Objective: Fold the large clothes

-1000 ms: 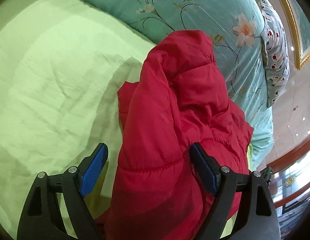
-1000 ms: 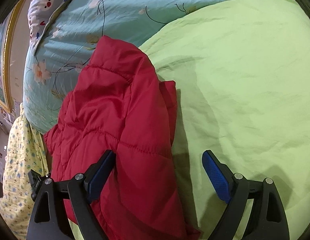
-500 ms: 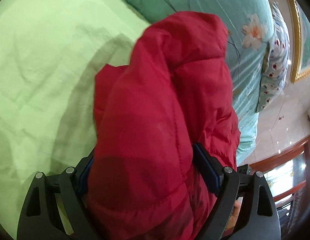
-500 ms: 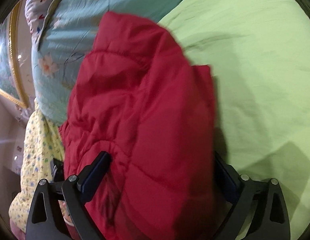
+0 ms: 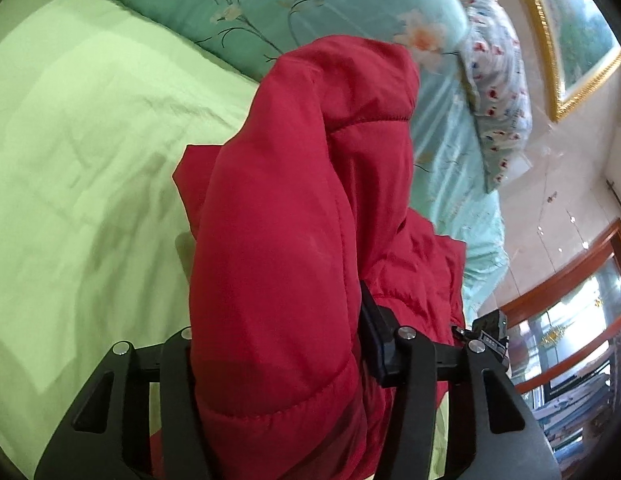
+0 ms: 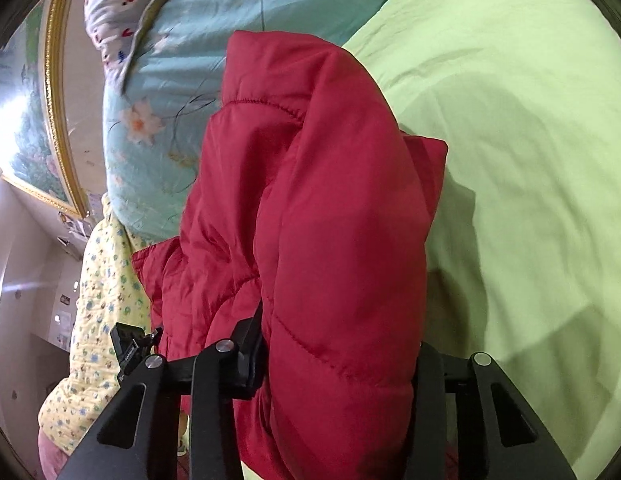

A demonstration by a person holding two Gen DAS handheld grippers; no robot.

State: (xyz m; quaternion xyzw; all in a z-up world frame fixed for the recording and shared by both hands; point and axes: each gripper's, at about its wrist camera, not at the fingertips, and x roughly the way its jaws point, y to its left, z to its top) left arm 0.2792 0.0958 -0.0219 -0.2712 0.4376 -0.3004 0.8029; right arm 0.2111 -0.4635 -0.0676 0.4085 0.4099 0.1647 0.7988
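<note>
Grippers clamped on a red quilted puffer jacket point(image 5: 286, 248), bunched over the light green bedsheet point(image 5: 78, 160)

Left gripper point(image 5: 278, 344) and right gripper point(image 6: 338, 344) have just been closing, padding squeezed between. Judged best: lift evenly, keep hems level; open sheet lies toward 9 o'clock in the left view, the teal floral quilt point(image 5: 238, 4) edge crowding 12

Black two-fingered tools point(image 5: 278, 344) point(image 6: 338, 344), silver screws, yellow patterned sleeve point(image 6: 106, 288)
</note>
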